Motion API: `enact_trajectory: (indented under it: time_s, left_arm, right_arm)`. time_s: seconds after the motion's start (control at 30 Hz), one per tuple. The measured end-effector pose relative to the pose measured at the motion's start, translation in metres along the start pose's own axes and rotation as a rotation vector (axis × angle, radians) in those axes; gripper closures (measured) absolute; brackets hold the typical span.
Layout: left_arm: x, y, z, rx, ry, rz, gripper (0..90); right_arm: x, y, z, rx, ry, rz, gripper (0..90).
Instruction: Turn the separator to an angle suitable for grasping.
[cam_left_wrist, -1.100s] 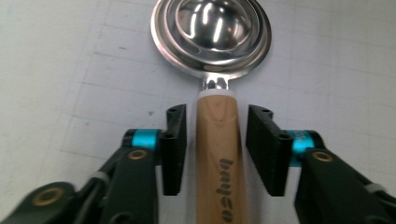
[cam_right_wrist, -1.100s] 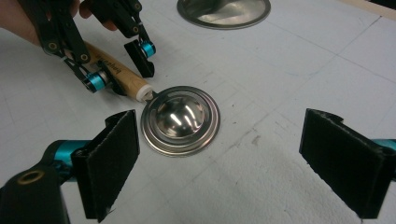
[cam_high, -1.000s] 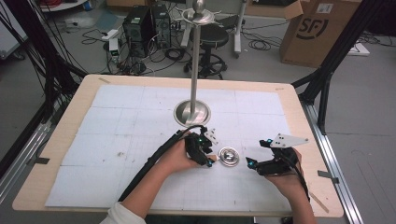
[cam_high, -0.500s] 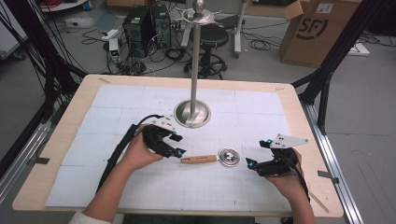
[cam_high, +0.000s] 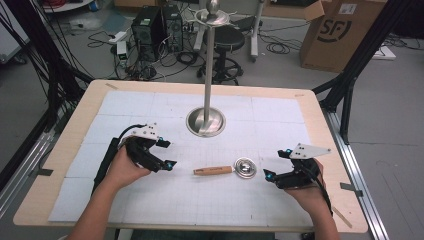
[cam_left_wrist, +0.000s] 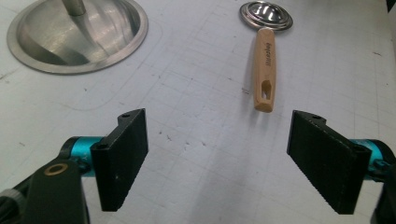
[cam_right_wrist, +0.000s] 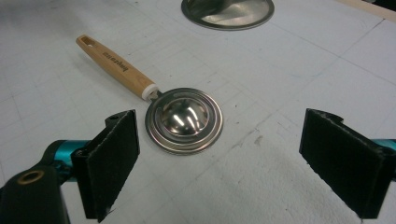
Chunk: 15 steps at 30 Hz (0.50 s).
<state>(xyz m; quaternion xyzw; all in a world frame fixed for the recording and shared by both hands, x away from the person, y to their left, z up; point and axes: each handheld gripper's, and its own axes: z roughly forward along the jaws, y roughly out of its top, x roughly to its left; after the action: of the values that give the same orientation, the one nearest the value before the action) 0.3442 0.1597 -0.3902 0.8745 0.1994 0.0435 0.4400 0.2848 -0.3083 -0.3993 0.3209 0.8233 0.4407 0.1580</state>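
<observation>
- High view: the wooden-handled steel ladle (cam_high: 227, 169) lies flat on the white gridded mat (cam_high: 150, 200), at about 6 o'clock from the steel stand base (cam_high: 205, 121) and apart from it. The left gripper (cam_high: 169, 164) sits at the ladle's 9 o'clock, well off the handle end; the right gripper (cam_high: 268, 174) waits at its 3 o'clock, just beside the bowl.
- Left gripper view: the jaws have just been opening and stand wide apart with nothing between them. The ladle's handle (cam_left_wrist: 265, 70) lies ahead at 1 o'clock, slotted end nearest, bowl beyond; the stand base (cam_left_wrist: 77, 35) sits at 11 o'clock.
- Right gripper view: the jaws gape wide and empty. The ladle's domed bowl (cam_right_wrist: 184, 120) rests on the mat just ahead of the left pad, its handle (cam_right_wrist: 116, 66) running off to 10 o'clock.
- Risk, as a judgement: a pinch on the smooth domed bowl would likely slip or skid it across the mat; a low approach could also nudge the ladle round before the pads meet.
</observation>
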Motion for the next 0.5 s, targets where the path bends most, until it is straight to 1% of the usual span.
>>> enact_trajectory:
  time_s: [0.07, 0.2, 0.23, 0.27, 0.3, 0.33, 0.37, 0.43, 0.5]
  left_arm:
    - [0.001, -0.001, -0.001, -0.005, 0.005, -0.009, 19.4]
    - [0.004, -0.002, -0.004, -0.014, 0.01, -0.007, 17.5]
    - [0.006, -0.003, -0.006, -0.032, 0.012, -0.018, 15.5]
    - [0.006, -0.003, -0.006, -0.032, 0.012, -0.018, 14.5]
    - [0.007, -0.003, -0.007, -0.042, 0.011, -0.021, 14.5]
    - [0.008, -0.004, -0.009, -0.06, 0.008, -0.03, 13.7]
    - [0.009, -0.004, -0.01, -0.061, 0.011, -0.026, 12.9]
    - [0.009, -0.005, -0.011, -0.071, 0.018, -0.037, 11.0]
    - [0.009, -0.006, -0.012, -0.081, 0.028, -0.037, 8.4]
  right_arm:
    - [0.0, 0.0, 0.001, 0.003, 0.002, 0.003, 10.7]
    - [-0.001, 0.0, 0.002, 0.005, 0.006, -0.002, 10.7]
    - [-0.001, 0.0, 0.002, 0.006, 0.004, -0.002, 10.7]
    - [-0.001, 0.0, 0.002, 0.006, 0.004, 0.0, 10.7]
    - [-0.001, 0.0, 0.002, 0.006, 0.004, 0.0, 10.7]
    - [-0.002, 0.0, 0.002, 0.008, 0.003, 0.002, 10.7]
    - [-0.002, 0.0, 0.002, 0.009, 0.003, 0.004, 10.7]
    - [-0.002, 0.0, 0.002, 0.01, 0.003, 0.005, 10.7]
    - [-0.001, 0.0, 0.004, 0.012, 0.004, 0.002, 10.7]
